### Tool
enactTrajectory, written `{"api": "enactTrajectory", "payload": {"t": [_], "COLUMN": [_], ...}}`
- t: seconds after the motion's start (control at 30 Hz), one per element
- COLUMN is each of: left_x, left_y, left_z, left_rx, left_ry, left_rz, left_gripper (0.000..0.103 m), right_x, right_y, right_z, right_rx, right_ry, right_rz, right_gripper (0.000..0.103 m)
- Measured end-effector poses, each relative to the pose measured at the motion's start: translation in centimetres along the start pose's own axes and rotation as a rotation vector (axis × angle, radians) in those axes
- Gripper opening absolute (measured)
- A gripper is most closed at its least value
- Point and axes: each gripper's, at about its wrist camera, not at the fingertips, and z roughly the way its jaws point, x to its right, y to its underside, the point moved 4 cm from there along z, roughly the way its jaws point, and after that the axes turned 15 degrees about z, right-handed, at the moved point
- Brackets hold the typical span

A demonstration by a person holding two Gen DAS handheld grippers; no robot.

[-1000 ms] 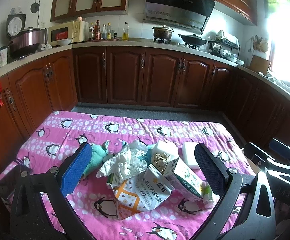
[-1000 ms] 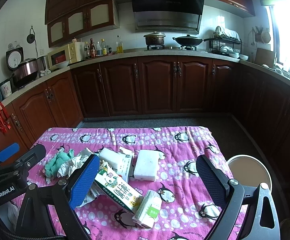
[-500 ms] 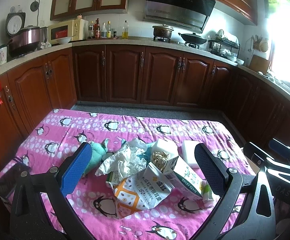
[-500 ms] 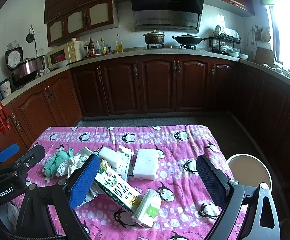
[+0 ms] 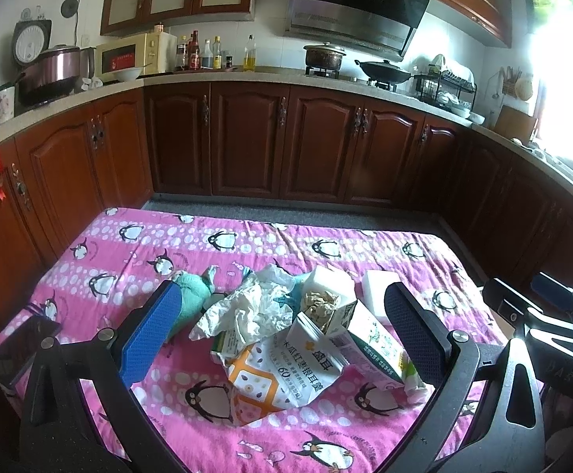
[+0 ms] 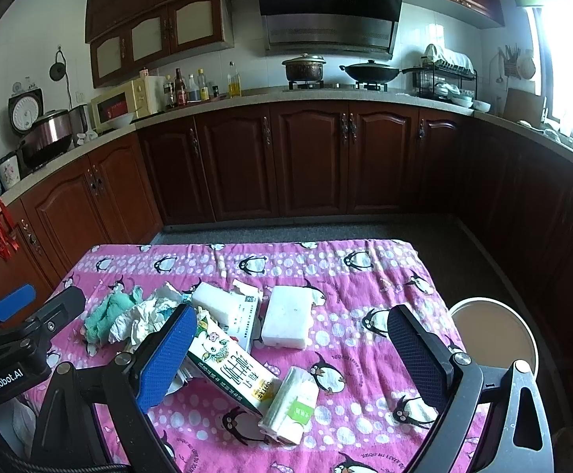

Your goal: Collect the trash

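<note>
I am holding my left gripper [image 5: 282, 331] spread wide, gripping nothing, over the trash heap: crumpled paper [image 5: 247, 307], a torn snack bag [image 5: 282, 378] and a milk carton [image 5: 369, 347] lying on the pink penguin tablecloth [image 5: 136, 252]. My right gripper [image 6: 294, 351] is also gaping empty above the carton, a tissue pack [image 6: 292, 406] and a white foam block [image 6: 288, 319]. A round bin [image 6: 495, 335] is standing just beside the table.

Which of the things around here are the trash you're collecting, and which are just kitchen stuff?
Trash on the table:
crumpled paper
orange-and-white pouch
green-and-white carton
tissue pack
white foam block
teal rag

Just lying about:
microwave
pot
wok
dish rack
bottles
</note>
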Motion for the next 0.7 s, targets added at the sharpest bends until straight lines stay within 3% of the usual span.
{"api": "enactTrajectory", "payload": {"t": [0.7], "left_x": [-0.4], "left_y": [1.1], "left_z": [1.2], "left_rx": [-0.045], "left_ry": [-0.024], "left_rz": [0.002], "left_gripper": [0.102], "right_x": [0.0], "right_y": [0.6], "right_z": [0.9], "right_rx": [-0.044], "right_ry": [0.013], "right_rz": [-0.004], "right_gripper": [0.096]}}
